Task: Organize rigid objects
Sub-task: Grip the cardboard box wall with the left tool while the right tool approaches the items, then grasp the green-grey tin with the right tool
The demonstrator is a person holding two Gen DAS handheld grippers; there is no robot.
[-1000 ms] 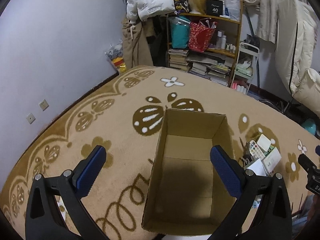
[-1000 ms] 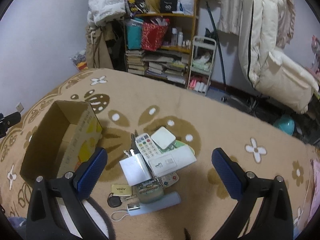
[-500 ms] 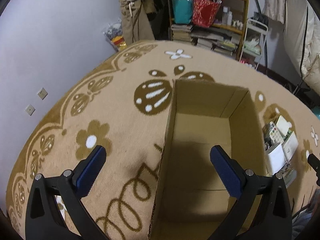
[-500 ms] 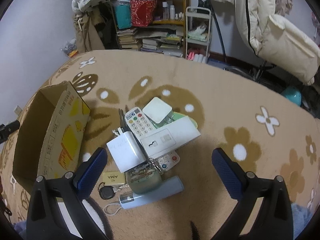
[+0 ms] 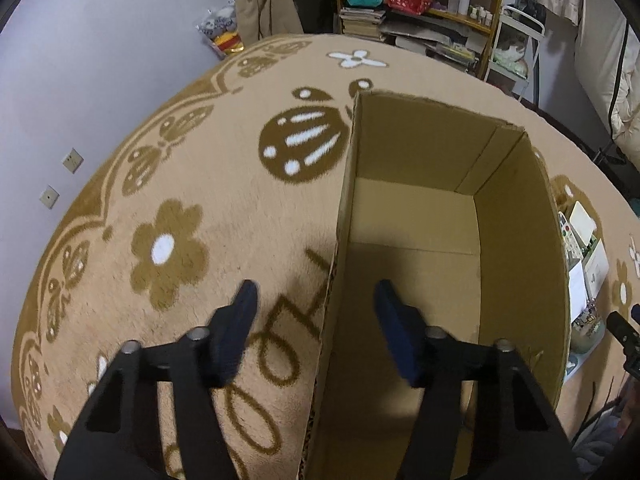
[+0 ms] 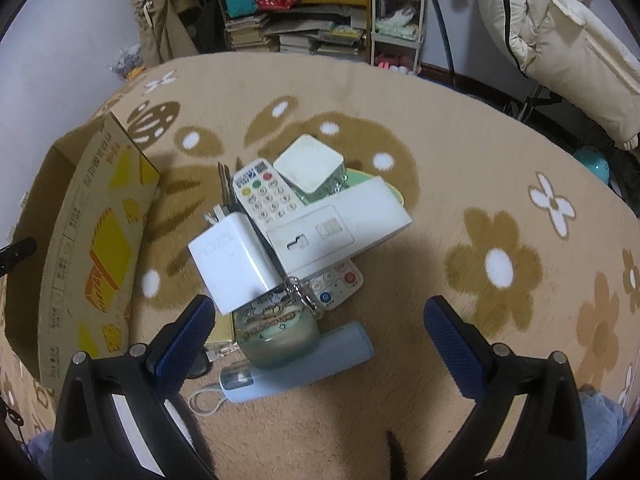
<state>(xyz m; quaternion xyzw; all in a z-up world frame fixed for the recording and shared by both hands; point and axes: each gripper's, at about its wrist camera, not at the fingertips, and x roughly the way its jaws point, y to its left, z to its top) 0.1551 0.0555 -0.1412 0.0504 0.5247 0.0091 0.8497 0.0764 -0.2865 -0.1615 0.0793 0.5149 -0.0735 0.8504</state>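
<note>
Left gripper (image 5: 316,300): jaws released, straddling the near left wall of the cardboard box (image 5: 516,216).
Right gripper (image 6: 320,328): jaws spread wide, gripping nothing, above the pile.
Pile: white charger (image 6: 234,258), remote (image 6: 266,196), blue case (image 6: 300,364) heaped on the carpet (image 6: 440,128), just right of the box.

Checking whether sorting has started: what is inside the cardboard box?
The cardboard box shows only bare floor and walls, partly shadowed. Its near end is hidden behind the left gripper, whose fingers straddle the box's left wall.
</note>
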